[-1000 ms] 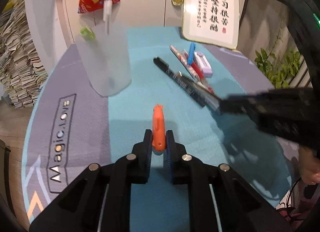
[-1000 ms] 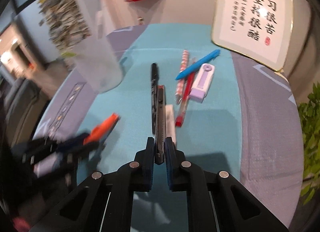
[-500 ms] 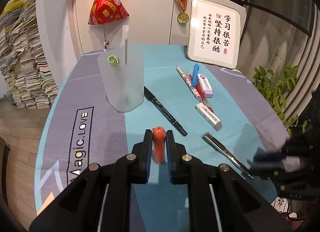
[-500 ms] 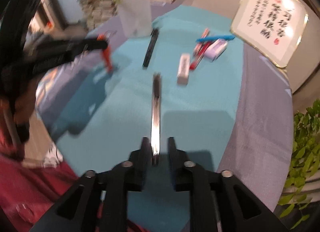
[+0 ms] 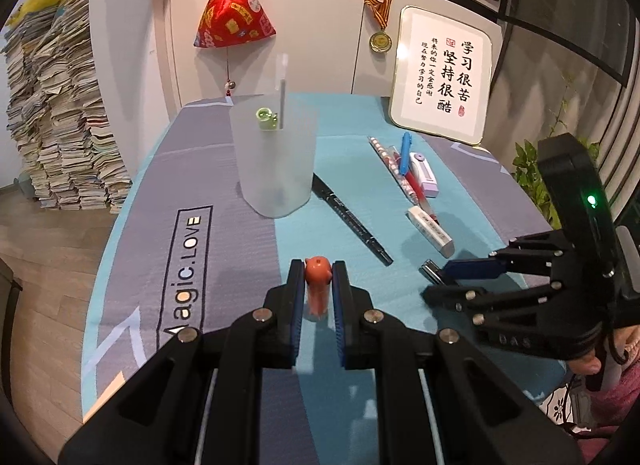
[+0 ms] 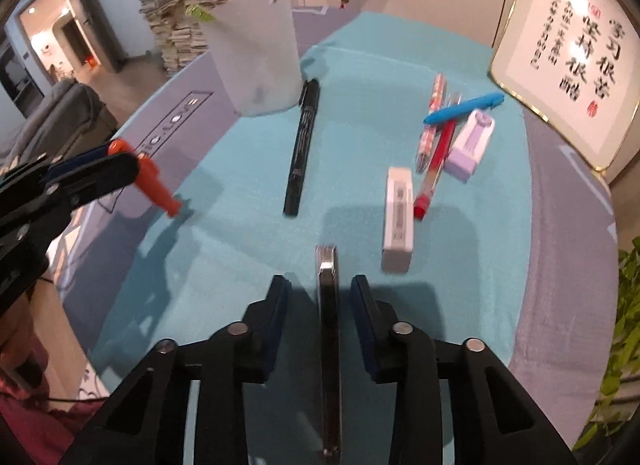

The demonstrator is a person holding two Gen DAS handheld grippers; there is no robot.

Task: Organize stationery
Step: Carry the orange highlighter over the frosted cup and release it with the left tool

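four pens [image 6: 436,161], one eraser [image 6: 398,219], one cup [image 5: 274,161]

A round counter [image 6: 568,249] under a teal-and-grey cloth carries a frosted cup [image 6: 256,49] at the far left. Just right of it lies a black marker [image 6: 302,145]. Farther right, a white eraser [image 6: 398,219], a red pen [image 6: 436,165], a patterned pen [image 6: 434,105], a blue pen [image 6: 464,108] and a lilac correction tape [image 6: 470,143] cluster together. A dark utility knife [image 6: 330,329] lies nearest.

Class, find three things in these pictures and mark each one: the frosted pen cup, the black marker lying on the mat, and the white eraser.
frosted pen cup [image 5: 276,169], left wrist view, on the middle of its front wall.
black marker [image 6: 302,145], right wrist view, on the middle of its barrel.
white eraser [image 6: 397,219], right wrist view, on its printed top face.
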